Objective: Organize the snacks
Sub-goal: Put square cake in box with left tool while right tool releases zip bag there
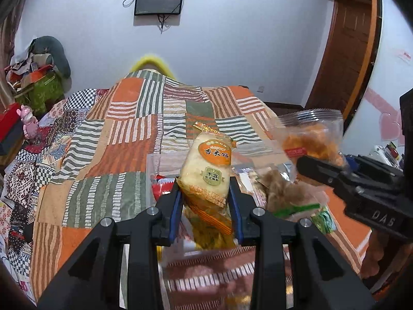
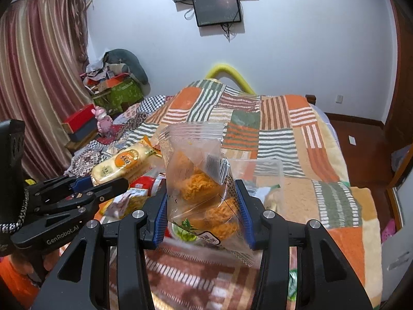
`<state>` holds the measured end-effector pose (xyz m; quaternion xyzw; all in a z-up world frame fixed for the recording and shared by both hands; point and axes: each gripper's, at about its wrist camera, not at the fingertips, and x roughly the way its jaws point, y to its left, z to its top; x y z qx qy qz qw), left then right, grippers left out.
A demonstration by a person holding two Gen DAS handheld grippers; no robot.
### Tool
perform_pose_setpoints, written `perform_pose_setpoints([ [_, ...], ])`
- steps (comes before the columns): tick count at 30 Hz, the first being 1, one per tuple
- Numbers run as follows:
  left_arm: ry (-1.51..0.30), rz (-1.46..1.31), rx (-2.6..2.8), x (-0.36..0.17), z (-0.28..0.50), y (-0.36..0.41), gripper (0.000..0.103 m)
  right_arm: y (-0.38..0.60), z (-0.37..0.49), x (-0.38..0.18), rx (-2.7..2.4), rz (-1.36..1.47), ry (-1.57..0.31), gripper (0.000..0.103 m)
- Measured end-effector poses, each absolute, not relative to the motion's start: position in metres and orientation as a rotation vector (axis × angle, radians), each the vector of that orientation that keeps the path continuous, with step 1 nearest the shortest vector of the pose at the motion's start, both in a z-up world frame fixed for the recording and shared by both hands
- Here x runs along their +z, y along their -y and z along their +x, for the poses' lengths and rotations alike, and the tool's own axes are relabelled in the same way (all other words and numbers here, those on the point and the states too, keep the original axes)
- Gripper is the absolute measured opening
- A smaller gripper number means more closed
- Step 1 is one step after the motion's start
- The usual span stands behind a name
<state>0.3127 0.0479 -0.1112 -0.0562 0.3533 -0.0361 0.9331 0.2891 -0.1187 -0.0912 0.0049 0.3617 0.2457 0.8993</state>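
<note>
the left tool (image 1: pixel 206 201) grips a rice cracker packet (image 1: pixel 209 165) by its lower end; the right tool (image 2: pixel 204 214) clamps a clear bag of orange snacks (image 2: pixel 201 180). both look light, crinkly, crushable; beyond them lies the bed (image 2: pixel 296 134).

Two grippers (image 1: pixel 206 196) (image 2: pixel 202 206), two held snack packets (image 1: pixel 206 170) (image 2: pixel 201 180)

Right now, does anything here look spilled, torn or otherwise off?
Nothing spilled or torn. The left gripper holds a rice cracker pack and the right gripper a clear bag of orange snacks; other packets lie heaped on the bed.
</note>
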Motion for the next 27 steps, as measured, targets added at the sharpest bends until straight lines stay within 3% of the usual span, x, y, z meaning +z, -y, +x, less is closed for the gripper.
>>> perform_pose_setpoints([
  [19, -0.839, -0.199, -0.098, -0.144, 0.377, -0.049, 0.034, 0.092, 0.346, -0.124, 0.469, -0.049, -0.869, 0.044],
  [27, -0.850, -0.176, -0.078, -0.144, 0.373, -0.052, 0.045, 0.090, 0.344, -0.125, 0.486, -0.077, -0.883, 0.045],
])
